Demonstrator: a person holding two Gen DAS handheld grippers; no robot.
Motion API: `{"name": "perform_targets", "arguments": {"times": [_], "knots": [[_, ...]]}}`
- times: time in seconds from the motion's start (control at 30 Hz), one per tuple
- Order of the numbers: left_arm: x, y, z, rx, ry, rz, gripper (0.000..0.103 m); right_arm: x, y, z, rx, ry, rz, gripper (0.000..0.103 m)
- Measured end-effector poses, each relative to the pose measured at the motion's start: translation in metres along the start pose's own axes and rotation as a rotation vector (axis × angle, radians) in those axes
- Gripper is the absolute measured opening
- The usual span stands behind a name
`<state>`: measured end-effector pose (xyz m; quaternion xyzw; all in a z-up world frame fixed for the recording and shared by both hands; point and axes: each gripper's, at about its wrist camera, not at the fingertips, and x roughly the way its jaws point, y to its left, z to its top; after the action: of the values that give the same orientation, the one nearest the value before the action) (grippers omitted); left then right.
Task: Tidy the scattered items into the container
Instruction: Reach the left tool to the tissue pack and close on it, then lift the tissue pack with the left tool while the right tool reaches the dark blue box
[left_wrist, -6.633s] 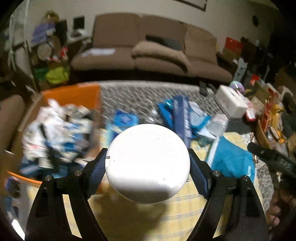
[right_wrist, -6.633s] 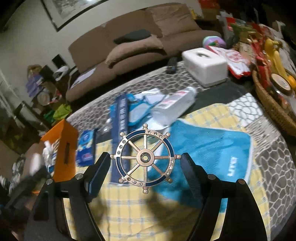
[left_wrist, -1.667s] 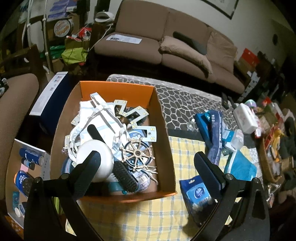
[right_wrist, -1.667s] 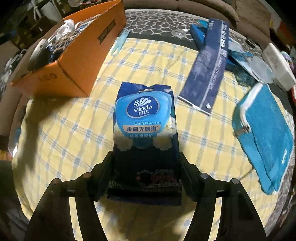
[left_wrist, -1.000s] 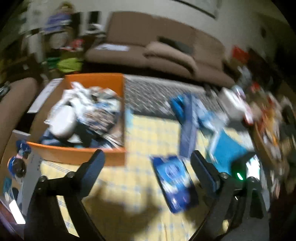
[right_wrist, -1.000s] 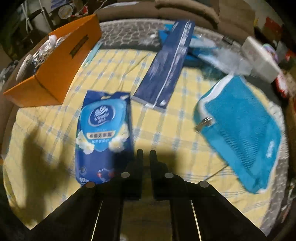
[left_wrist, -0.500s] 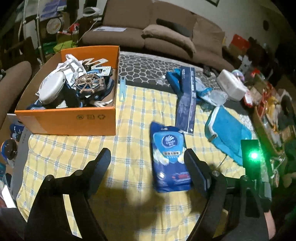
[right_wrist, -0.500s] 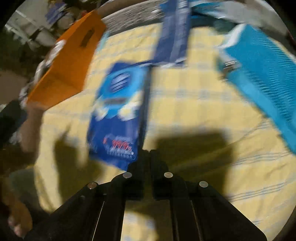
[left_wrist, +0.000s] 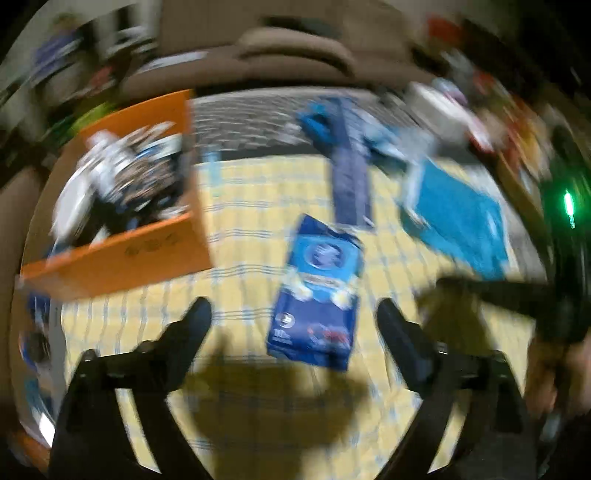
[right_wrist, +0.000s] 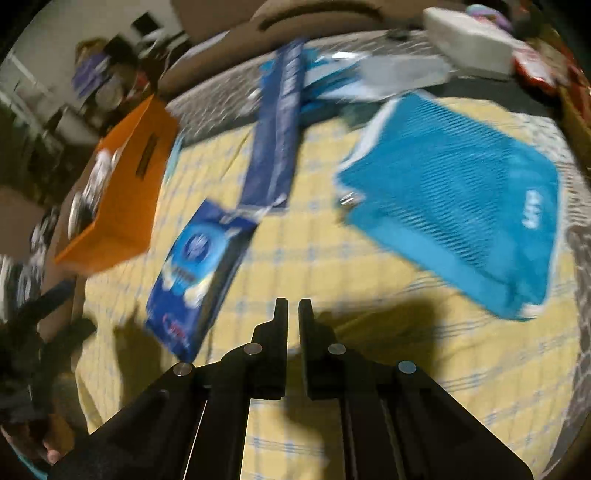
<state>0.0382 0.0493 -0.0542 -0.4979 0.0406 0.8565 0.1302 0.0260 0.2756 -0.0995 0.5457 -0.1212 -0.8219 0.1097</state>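
A blue pack of wet wipes (left_wrist: 317, 291) (right_wrist: 201, 266) lies flat on the yellow checked cloth (left_wrist: 258, 398). My left gripper (left_wrist: 293, 317) hovers over its near end with jaws opening wide; the pack lies between the fingers and the pads do not touch it. Left of it stands the orange cardboard box (left_wrist: 122, 254) (right_wrist: 125, 177), filled with several items. My right gripper (right_wrist: 291, 306) is shut on nothing, to the right of the pack. The left wrist view is blurred.
A long dark blue packet (right_wrist: 279, 133) and a turquoise mesh pouch (right_wrist: 461, 206) lie on the cloth beyond the pack. A white tissue box (right_wrist: 469, 40) and clutter sit at the far right. A brown sofa (left_wrist: 295, 55) stands behind the table.
My left gripper has come down closer to the wipes pack, which now lies between its fingers. My right gripper, still shut, has swung to the right, away from the pack.
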Motion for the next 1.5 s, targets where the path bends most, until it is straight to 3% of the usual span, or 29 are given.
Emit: {"name": "perform_targets", "arguments": {"times": [0.07, 0.13, 0.2, 0.33, 0.5, 0.6, 0.7, 0.77, 0.83, 0.93, 1.23, 1.5], "knots": [[-0.001, -0.008, 0.000, 0.129, 0.028, -0.029, 0.098, -0.005, -0.009, 0.003, 0.024, -0.020, -0.007, 0.019], [0.004, -0.006, 0.001, 0.164, 0.071, -0.040, 0.098, -0.006, -0.014, 0.008, 0.048, -0.033, -0.015, 0.023], [0.014, 0.007, 0.005, 0.116, 0.115, -0.093, 0.098, -0.013, -0.020, 0.007, 0.054, -0.049, -0.010, 0.028], [0.051, 0.037, 0.013, -0.030, 0.237, -0.196, 0.099, -0.011, -0.018, 0.008, 0.043, -0.075, -0.026, 0.067], [0.084, 0.040, 0.017, -0.155, 0.274, -0.296, 0.099, -0.004, -0.020, 0.011, 0.047, -0.073, -0.028, 0.069], [0.104, 0.016, 0.024, -0.105, 0.284, -0.254, 0.099, -0.008, -0.023, 0.015, 0.061, -0.086, -0.023, 0.072], [0.128, -0.022, 0.026, 0.053, 0.304, -0.085, 0.099, -0.016, -0.025, 0.020, 0.071, -0.115, -0.021, 0.075], [0.148, -0.041, 0.021, 0.093, 0.335, 0.010, 0.103, -0.021, -0.027, 0.023, 0.080, -0.138, -0.025, 0.077], [0.146, -0.047, 0.019, 0.070, 0.260, 0.032, 0.098, -0.024, -0.029, 0.025, 0.076, -0.149, -0.036, 0.077], [0.137, -0.047, 0.022, 0.044, 0.212, 0.038, 0.066, -0.023, -0.034, 0.026, 0.071, -0.148, -0.065, 0.077], [0.115, -0.019, 0.017, -0.038, 0.169, 0.014, 0.065, -0.024, -0.047, 0.021, 0.065, -0.145, -0.069, 0.077], [0.035, 0.005, 0.025, -0.070, -0.053, 0.041, 0.065, -0.022, -0.055, 0.015, 0.037, -0.158, -0.099, 0.077]]}}
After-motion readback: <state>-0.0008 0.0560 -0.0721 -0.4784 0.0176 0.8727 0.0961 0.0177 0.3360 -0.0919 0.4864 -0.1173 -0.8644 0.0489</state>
